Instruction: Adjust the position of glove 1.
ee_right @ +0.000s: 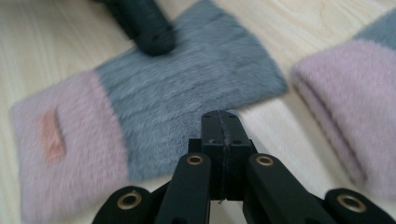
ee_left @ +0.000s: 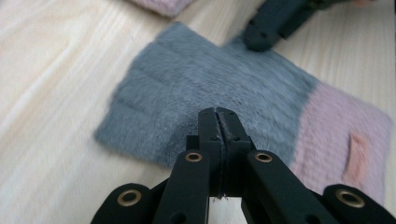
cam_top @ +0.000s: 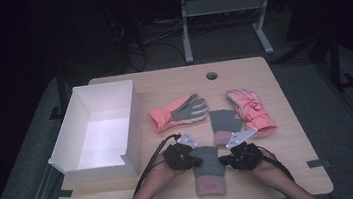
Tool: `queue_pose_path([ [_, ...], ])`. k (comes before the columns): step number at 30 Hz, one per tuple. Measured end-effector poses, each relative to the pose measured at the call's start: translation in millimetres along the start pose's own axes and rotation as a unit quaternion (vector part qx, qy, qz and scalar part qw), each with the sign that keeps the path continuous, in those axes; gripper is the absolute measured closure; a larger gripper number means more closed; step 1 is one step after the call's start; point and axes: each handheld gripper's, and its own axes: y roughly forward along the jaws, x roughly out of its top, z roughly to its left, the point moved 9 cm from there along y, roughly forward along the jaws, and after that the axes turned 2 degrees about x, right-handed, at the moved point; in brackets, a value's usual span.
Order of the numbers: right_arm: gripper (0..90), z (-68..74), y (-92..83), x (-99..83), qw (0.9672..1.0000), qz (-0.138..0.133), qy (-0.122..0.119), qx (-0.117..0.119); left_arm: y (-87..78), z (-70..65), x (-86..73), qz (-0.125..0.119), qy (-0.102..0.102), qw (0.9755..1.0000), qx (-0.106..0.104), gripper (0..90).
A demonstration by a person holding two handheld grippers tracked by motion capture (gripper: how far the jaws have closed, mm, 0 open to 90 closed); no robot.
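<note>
The grey and pink knitted glove [cam_top: 208, 170] lies flat near my edge of the wooden table [cam_top: 293, 166], its grey finger end pointing away from me and its pink cuff toward me, with a small peach tag on the cuff in both gripper views. My left gripper [cam_top: 197, 161] sits at the glove's left side and my right gripper [cam_top: 223, 161] at its right side, both over the grey part, the tips pointing toward each other across it. In the left gripper view my jaws are clenched together with nothing between them, poised over the near edge of the grey fabric [ee_left: 205, 88]; whether the tips press on it I cannot tell. The tip of my other gripper [ee_left: 261, 39] rests on the far edge of the glove there. In the right gripper view my jaws are likewise clenched on nothing, just above the grey edge [ee_right: 187, 88], and the left gripper's dark tip [ee_right: 152, 35] lies on the opposite side of the fabric. Just beyond this glove lies its mate, a second grey and pink glove [cam_top: 224, 126], whose pink cuff shows beside my right jaws [ee_right: 350, 98]. Further back are a coral ski glove with a grey palm [cam_top: 178, 112] and a pink ski glove [cam_top: 251, 111] to its right. An open white cardboard box [cam_top: 130, 130] stands at the table's left side.
</note>
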Motion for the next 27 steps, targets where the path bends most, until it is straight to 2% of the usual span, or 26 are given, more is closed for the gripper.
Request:
queue_pose_path([
  [3, 89.8, -4.6, 8.4, 12.0, 1.0, 0.006, -0.005, -0.005, -2.5, -3.7, -3.9, 0.0, -0.011, 0.9999, 0.001, 89.3],
  [5, 89.8, -7.9, 13.6, 18.9, 0.9999, 0.003, -0.006, -0.009, -3.7, -5.4, -6.1, 0.007, -0.007, 1.0, -0.001, 89.3],
  [11, 89.8, -13.1, 27.1, 35.1, 0.9998, 0.002, -0.012, -0.015, -4.4, -4.1, -8.1, -0.005, -0.023, 0.9997, -0.01, 89.5],
  [13, 89.9, -13.4, 30.4, 38.7, 0.9998, -0.001, -0.013, -0.016, -4.7, -4.8, -8.8, -0.007, -0.028, 0.9995, -0.013, 89.5],
  [15, 89.9, -13.1, 33.2, 41.0, 0.9997, -0.004, -0.015, -0.017, -4.1, -7.1, -8.8, -0.004, -0.019, 0.9997, -0.011, 89.5],
  [20, 87.1, -13.2, 29.7, 42.3, 0.9997, -0.012, -0.014, -0.017, -5.4, -9.7, -8.1, -0.008, -0.022, 0.9996, -0.015, 88.1],
  [23, 87.2, -16.3, 14.3, 49.5, 0.9989, -0.045, -0.002, -0.014, -11.9, -9.8, -7.6, -0.019, -0.019, 0.9996, -0.01, 79.5],
  [27, 90.0, -32.6, -6.4, 52.4, 0.9975, -0.062, 0.022, -0.027, -23.1, -6.4, -12.0, -0.028, -0.026, 0.9992, 0.002, 54.5],
])
